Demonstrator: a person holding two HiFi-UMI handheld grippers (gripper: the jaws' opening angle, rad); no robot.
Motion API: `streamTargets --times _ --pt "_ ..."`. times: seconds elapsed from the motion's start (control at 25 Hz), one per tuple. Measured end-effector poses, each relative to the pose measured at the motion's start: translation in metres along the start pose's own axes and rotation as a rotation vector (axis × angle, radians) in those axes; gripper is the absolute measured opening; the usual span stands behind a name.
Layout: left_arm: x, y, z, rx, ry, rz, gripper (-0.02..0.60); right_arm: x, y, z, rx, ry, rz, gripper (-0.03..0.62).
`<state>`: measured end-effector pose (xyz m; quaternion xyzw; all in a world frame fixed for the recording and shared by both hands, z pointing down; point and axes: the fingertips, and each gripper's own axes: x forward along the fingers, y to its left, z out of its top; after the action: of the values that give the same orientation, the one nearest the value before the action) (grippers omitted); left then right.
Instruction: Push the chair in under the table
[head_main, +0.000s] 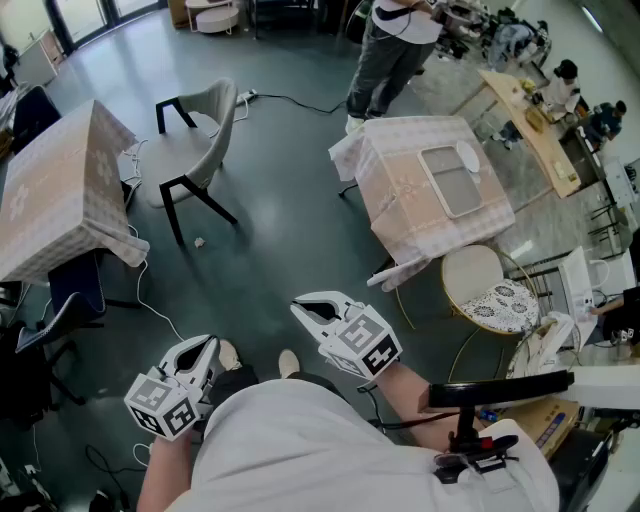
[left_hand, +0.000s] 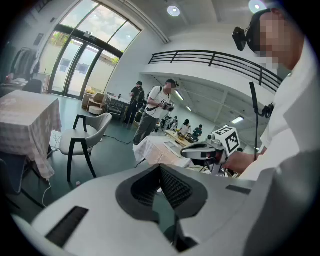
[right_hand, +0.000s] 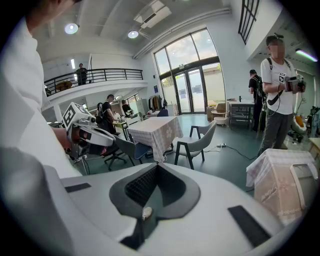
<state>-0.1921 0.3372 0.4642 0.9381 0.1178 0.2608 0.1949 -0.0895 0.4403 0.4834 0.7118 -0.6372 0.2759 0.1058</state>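
Both the left gripper (head_main: 208, 345) and the right gripper (head_main: 300, 308) are closed and empty, low by the body. Well ahead on the floor, the chair (head_main: 195, 145) stands apart from the table (head_main: 55, 190)'s right corner. Best to approach its backrest and push squarely toward that table edge.

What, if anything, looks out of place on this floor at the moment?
The grey chair stands pulled out on the open floor beside the cloth-covered table, not tucked under it. A small white scrap lies near its legs.
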Motion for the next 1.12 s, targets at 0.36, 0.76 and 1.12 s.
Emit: streamTargets --times 0.36,0.76,1.12 --pt "0.023 -0.024 0.015 0.069 -0.004 0.003 0.011 -0.019 -0.011 0.003 -0.019 -0.040 0.018 0.014" --pt "0.036 -0.030 0.016 0.063 -0.008 0.001 0.011 -0.024 -0.026 -0.006 -0.001 -0.028 0.031 0.014" --pt "0.044 0.028 0.041 0.077 0.002 -0.036 0.011 0.030 -0.049 0.022 0.040 -0.005 -0.013 0.097"
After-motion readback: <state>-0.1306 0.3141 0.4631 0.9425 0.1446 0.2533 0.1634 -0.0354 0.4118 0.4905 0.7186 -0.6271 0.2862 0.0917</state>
